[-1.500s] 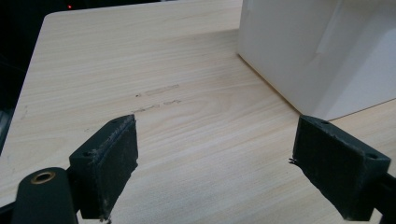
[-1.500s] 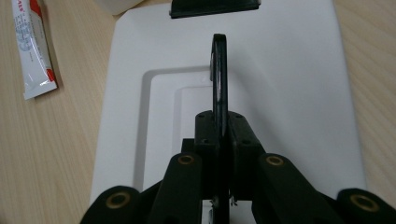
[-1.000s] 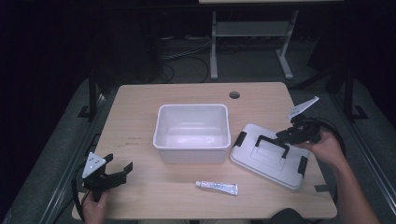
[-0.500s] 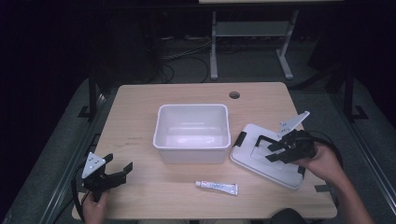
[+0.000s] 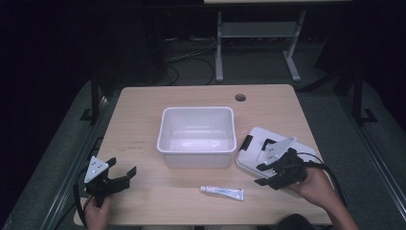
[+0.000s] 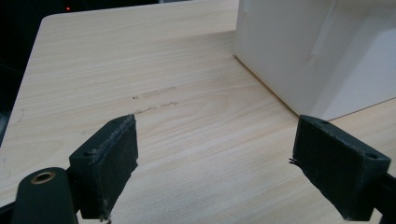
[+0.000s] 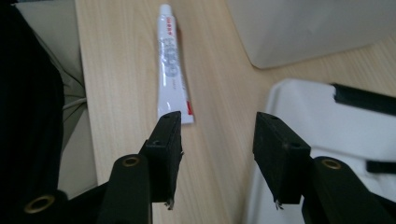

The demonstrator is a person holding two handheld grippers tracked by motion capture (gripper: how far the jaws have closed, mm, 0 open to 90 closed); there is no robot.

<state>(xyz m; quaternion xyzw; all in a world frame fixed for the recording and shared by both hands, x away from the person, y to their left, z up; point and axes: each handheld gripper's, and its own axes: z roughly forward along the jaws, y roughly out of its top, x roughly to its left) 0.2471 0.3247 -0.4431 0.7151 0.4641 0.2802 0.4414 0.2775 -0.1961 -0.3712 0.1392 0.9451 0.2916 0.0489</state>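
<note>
A white open bin [image 5: 197, 136] stands in the middle of the wooden table [image 5: 143, 105]. Its white lid [image 5: 253, 149], with black latches, lies flat to the right of it. A small white tube [image 5: 222, 192] lies near the front edge. My right gripper [image 5: 261, 175] hovers at the lid's near left corner and points toward the tube; its jaws have just been opening and nothing is between them. In the right gripper view the tube [image 7: 170, 65] lies just beyond the gripper [image 7: 217, 135], with the lid [image 7: 327, 121] at the right. My left gripper [image 5: 122, 166] stands open at the front left.
The left gripper [image 6: 219, 135] faces bare wood, with the bin's wall [image 6: 317, 51] ahead at the right. A round cable hole [image 5: 240, 97] sits at the table's far side. A cable trails from each gripper off the near edge.
My right gripper has moved from the lid's far right side across it to its near left corner, toward the tube, and its jaws stand wider. The left gripper has kept still.
</note>
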